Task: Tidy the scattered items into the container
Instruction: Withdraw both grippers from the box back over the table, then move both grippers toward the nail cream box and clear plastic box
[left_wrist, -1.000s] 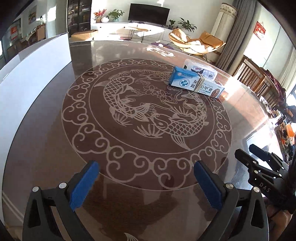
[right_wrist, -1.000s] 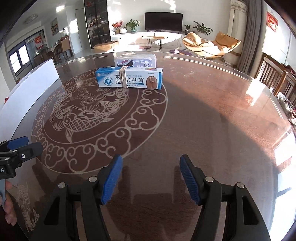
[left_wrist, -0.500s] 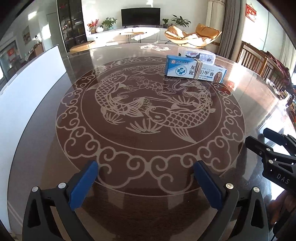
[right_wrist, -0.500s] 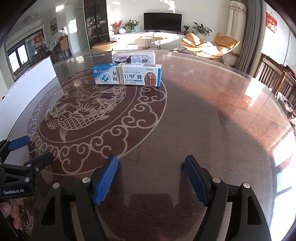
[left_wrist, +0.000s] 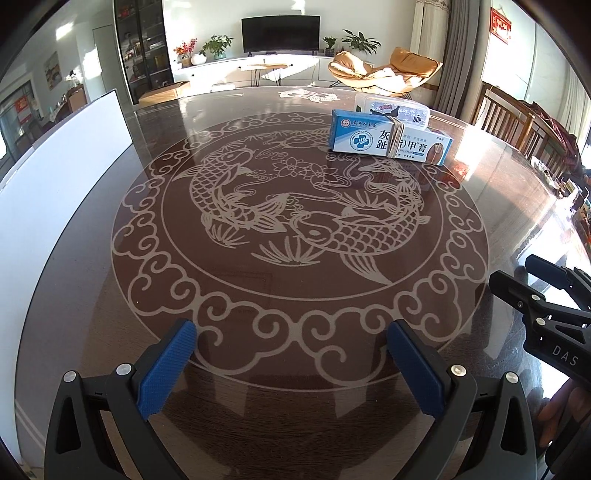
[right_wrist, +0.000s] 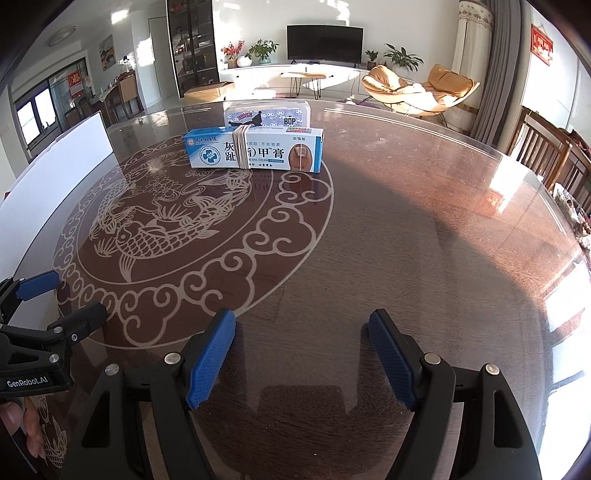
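A blue-and-white cream box bound with rubber bands (left_wrist: 391, 142) (right_wrist: 255, 153) stands on the far side of the round glass table. Directly behind it sits a clear plastic case with a printed lid (left_wrist: 395, 109) (right_wrist: 267, 114). My left gripper (left_wrist: 291, 347) is open and empty over the near table edge, far from both. My right gripper (right_wrist: 301, 339) is open and empty, also near the front edge. Each gripper shows in the other's view: the right one in the left wrist view (left_wrist: 532, 288), the left one in the right wrist view (right_wrist: 55, 295).
A white board (left_wrist: 62, 177) (right_wrist: 55, 166) stands along the left side of the table. The table top (left_wrist: 295, 295) carries a fish pattern. Wooden chairs (right_wrist: 546, 147) stand at the right. A living room lies beyond.
Both grippers have advanced and tilted; the boxes appear closer and more central. The right gripper's jaws opened a little wider. Nothing has been picked up.
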